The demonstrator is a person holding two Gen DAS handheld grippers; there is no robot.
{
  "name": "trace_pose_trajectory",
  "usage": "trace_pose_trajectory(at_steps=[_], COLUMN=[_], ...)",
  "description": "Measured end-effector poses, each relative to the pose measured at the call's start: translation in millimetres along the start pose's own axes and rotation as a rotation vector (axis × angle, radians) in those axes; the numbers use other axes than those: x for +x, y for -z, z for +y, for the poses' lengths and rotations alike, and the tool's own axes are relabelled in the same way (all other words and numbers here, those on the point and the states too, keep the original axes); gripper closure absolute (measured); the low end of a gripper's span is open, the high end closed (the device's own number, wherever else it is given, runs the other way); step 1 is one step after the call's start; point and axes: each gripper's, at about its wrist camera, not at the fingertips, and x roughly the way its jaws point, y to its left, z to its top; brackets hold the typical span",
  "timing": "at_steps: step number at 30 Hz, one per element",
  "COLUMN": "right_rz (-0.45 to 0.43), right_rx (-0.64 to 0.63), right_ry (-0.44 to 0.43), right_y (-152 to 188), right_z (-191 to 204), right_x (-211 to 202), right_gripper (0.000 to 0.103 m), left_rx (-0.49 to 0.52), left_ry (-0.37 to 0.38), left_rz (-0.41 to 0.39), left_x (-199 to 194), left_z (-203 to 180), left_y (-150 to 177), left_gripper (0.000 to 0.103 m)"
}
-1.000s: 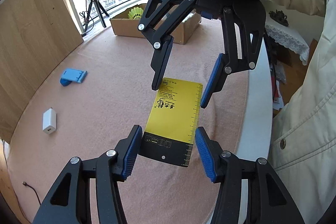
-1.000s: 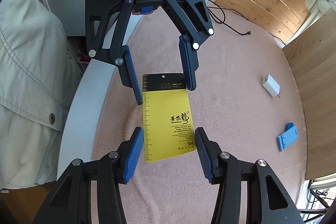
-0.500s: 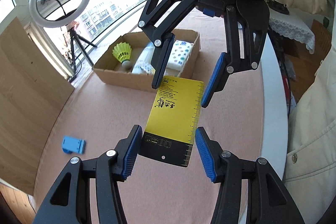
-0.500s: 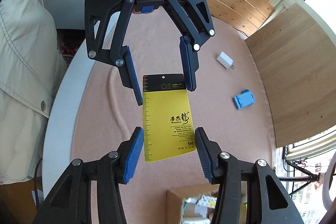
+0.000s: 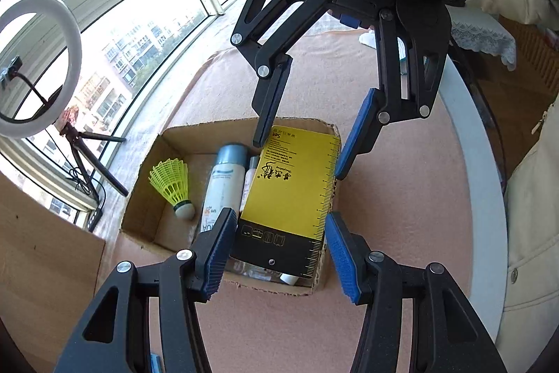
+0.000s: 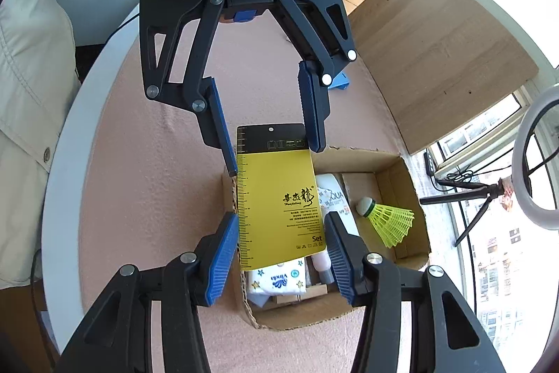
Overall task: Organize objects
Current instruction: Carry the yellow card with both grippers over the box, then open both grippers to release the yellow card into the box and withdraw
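While held, one packet (image 5: 293, 191), one shuttlecock (image 5: 171, 186)

The box (image 5: 316, 284) lies open-topped under the card (image 5: 291, 194), but its floor is crowded — a shuttlecock (image 5: 171, 186) at one end, a bottle (image 5: 220, 187) beside it, a tissue pack (image 6: 276, 280) at the other. Bare cardboard shows only around the shuttlecock. The tablecloth (image 5: 401, 198) near the box is free — a tripod (image 5: 92, 159) stands past the window-side wall.
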Motion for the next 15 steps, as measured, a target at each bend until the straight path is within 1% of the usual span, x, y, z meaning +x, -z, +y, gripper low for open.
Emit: trace_pose_trajectory(at_steps=[3, 4, 6, 7, 8, 9, 10, 13, 15], right_rz=[-0.011, -0.013, 0.0, 0.025, 0.048, 0.062, 0.063, 0.05, 0.061], right_rx=[0.008, 0.007, 0.014, 0.023, 0.022, 0.023, 0.035, 0.08, 0.096], right_ry=[0.005, 0.011, 0.027, 0.022, 0.037, 0.06, 0.073, 0.101, 0.12], right_y=[12, 13, 18, 20, 21, 24, 25, 23, 20], right_z=[-2, -2, -1, -2, -1, 0, -2, -7, -9], right_x=[-2, -1, 5, 10, 15, 15, 15, 12, 14], right_gripper=[0.057, 0.057, 0.056, 0.056, 0.054, 0.054, 0.054, 0.048, 0.045], left_rx=[-0.002, -0.006, -0.035, -0.042, -0.051, -0.065, -0.086, -0.15, -0.173], left_ry=[-0.008, -0.023, -0.061, -0.093, -0.13, -0.162, -0.184, -0.198, -0.212], left_rz=[0.01, 0.015, 0.038, 0.049, 0.053, 0.054, 0.048, 0.03, 0.031], left_x=[9, 11, 16, 18, 16, 14, 11, -2, -9], left_z=[3, 4, 10, 12, 13, 15, 17, 20, 18], left_y=[-7, -8, -7, -6, -1, 2, 4, 22, 35], left_gripper=[0.046, 0.045, 0.037, 0.031, 0.025, 0.021, 0.014, 0.013, 0.013])
